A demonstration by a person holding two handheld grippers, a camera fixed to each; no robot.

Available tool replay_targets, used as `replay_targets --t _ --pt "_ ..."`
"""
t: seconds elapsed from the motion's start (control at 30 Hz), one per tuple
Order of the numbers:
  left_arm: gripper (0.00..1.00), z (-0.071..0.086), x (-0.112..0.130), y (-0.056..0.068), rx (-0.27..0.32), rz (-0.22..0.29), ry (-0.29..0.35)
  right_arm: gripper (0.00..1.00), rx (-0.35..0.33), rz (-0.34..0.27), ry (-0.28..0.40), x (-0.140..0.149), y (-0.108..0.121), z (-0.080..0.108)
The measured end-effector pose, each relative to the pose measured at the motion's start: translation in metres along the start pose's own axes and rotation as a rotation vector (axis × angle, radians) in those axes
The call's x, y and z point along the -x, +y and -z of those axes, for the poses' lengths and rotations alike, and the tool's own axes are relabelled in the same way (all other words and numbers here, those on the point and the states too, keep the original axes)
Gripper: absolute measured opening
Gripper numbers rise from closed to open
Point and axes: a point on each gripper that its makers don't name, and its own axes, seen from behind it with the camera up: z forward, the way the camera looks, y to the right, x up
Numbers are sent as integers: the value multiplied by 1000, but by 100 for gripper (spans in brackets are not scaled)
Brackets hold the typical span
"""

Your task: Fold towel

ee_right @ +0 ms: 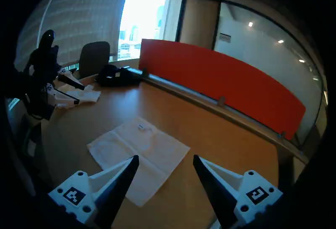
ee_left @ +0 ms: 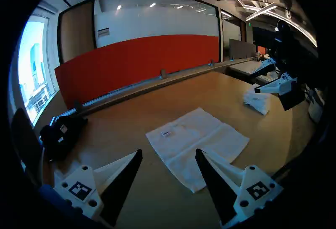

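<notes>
While the white towel [ee_left: 197, 138] lies flat on the wooden table [ee_left: 168, 98], we hold the left gripper [ee_left: 168, 151] wide open and empty at its 6 o'clock; our right gripper [ee_right: 165, 156], equally open and empty, sees it toward 11 o'clock.

A broad light-brown wooden desk top [ee_left: 168, 98] runs to a long orange-red divider panel [ee_left: 138, 65] along its far edge. Beyond stands a glass partition wall [ee_left: 155, 19]. A bright daylit window [ee_right: 140, 23] glows far left, a dark office chair [ee_right: 93, 59] near it.
</notes>
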Motion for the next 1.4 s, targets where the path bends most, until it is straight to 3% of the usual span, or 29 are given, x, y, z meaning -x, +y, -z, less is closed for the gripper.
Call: replay_targets --t 0.77,1.4 --pt "94 -52 102 35 93 -11 -174 100 -57 -31 -146 105 -39 -42" --pt "94 -70 155 59 145 -30 -279 100 -100 -20 -230 165 -57 -58"
